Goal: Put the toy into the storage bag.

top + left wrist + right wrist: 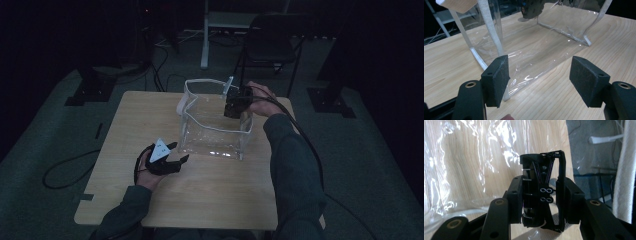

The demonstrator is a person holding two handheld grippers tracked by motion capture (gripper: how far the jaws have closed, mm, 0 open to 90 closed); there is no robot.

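A clear plastic bag with white trim stands open on the wooden table. My right gripper is at the bag's far right rim, pointing down into it. In the right gripper view my right gripper is shut on a black folded device with thin rods and small rings, over the bag's clear film. My left gripper rests open at the bag's near left corner. The left gripper view has my left gripper empty, its jaws wide apart in front of the bag.
The table's near half is bare wood. A white handle strap hangs down the bag's side close to my left jaw. Beyond the table stand a dark folding chair and stand bases, with cables on the floor.
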